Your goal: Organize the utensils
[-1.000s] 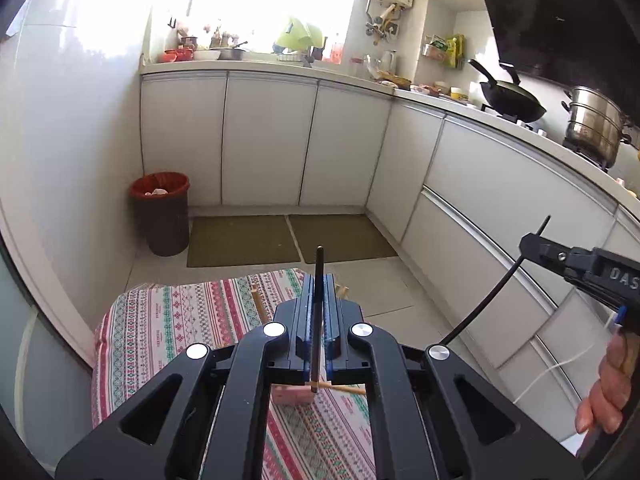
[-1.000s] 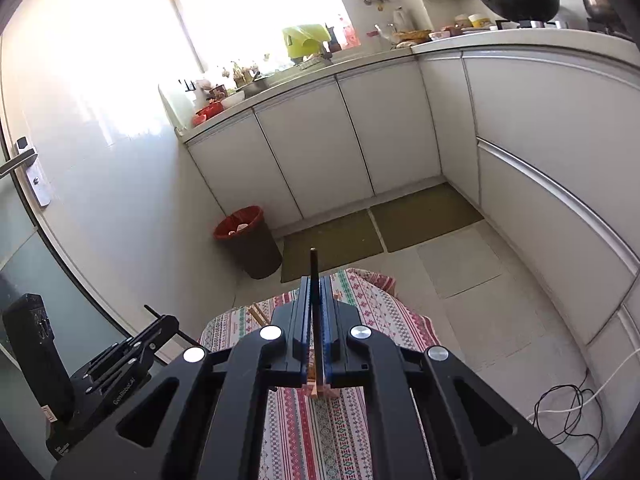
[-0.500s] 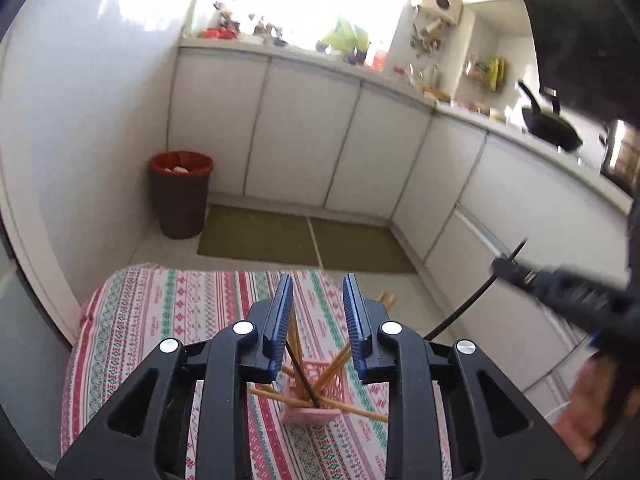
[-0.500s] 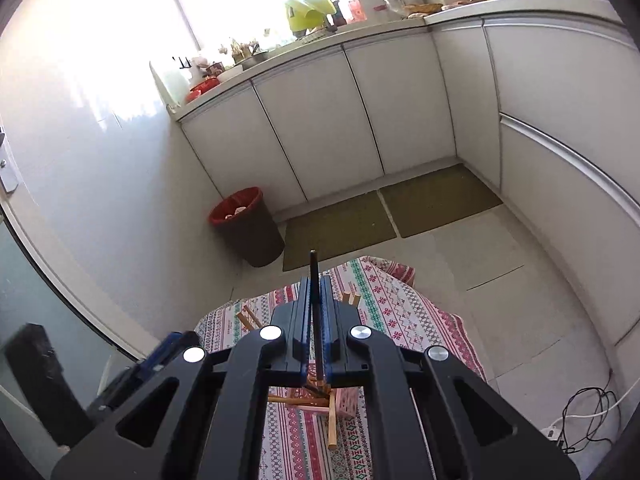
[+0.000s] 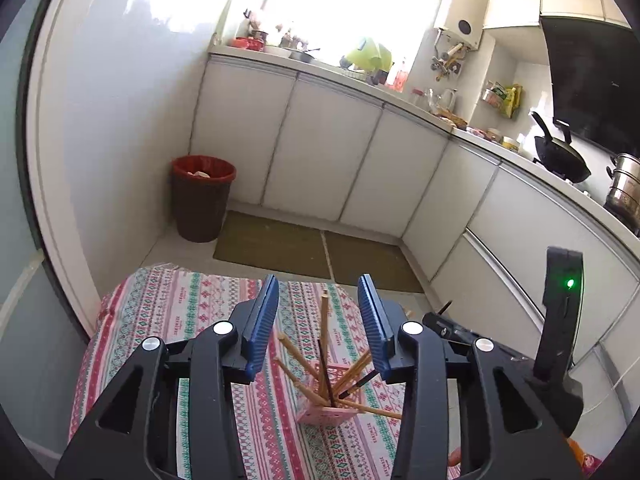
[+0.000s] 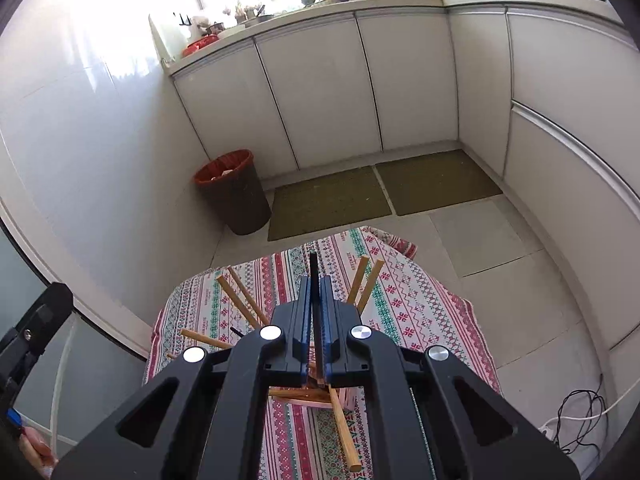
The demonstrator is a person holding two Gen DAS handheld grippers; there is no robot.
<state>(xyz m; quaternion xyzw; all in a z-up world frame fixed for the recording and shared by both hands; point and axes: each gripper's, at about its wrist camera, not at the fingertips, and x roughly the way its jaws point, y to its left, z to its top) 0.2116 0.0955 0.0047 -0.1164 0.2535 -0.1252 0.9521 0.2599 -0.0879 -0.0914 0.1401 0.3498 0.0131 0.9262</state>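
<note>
A: Two grippers, so take the near one first. What is the right gripper (image 6: 316, 312) holding?

B: Its fingers are pinched almost flat on a thin black chopstick (image 6: 314, 276), whose tip pokes out above them. It looks light, stiff and smooth, so it could swivel in the pads; I would grip it near mid-length.

A: And the left gripper (image 5: 318, 320)?

B: Its blue-padded fingers have just been opening and stand partway apart with nothing between them. Beyond them sits the small pink slatted plastic holder (image 5: 324, 414) on the striped patterned tabletop (image 5: 180, 304).

A: What is in the holder?

B: Tan wooden chopsticks (image 5: 298, 360) fanned outward, plus a dark one (image 5: 324, 372) standing nearly upright. The holder looks light enough to tip if nudged.

A: Farther off?

B: A red-lined bin (image 5: 202, 196) on the floor.
</note>
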